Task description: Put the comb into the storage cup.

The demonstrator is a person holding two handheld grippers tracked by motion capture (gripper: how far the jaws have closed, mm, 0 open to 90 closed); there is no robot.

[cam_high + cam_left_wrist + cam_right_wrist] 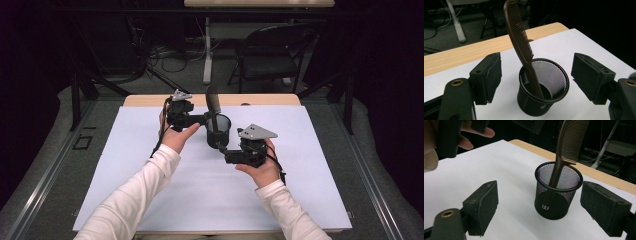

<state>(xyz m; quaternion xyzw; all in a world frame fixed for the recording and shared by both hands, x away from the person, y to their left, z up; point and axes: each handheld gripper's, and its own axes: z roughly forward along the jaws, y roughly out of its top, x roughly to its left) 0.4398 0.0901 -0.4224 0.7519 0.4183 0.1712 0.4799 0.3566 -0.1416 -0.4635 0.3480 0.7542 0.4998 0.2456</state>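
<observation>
1. A brown comb [520,42] stands in a black mesh cup [543,95]. Its handle end is down inside the cup and its teeth end sticks up high, leaning on the rim.
2. The cup stands on the white sheet [150,165] that covers the table, closer to the far edge than to the near edge, and about halfway between the left and right edges.
3. The left gripper [202,119] is just beside the cup on its left side. In the left gripper view its jaws stand wide, one on each side of the cup, and they touch neither the cup nor the comb.
4. The right gripper [222,150] is near the cup on the side closer to the person. In the right gripper view its jaws are wide too, with nothing held between them.
5. I think the step in hand is letting go: the comb looks dropped in, and no gripper holds it.
6. The next move, I think, is to pull both grippers away from the cup.
7. That calls for care. The comb is tall and leans, so a bump could tip the cup over.
</observation>
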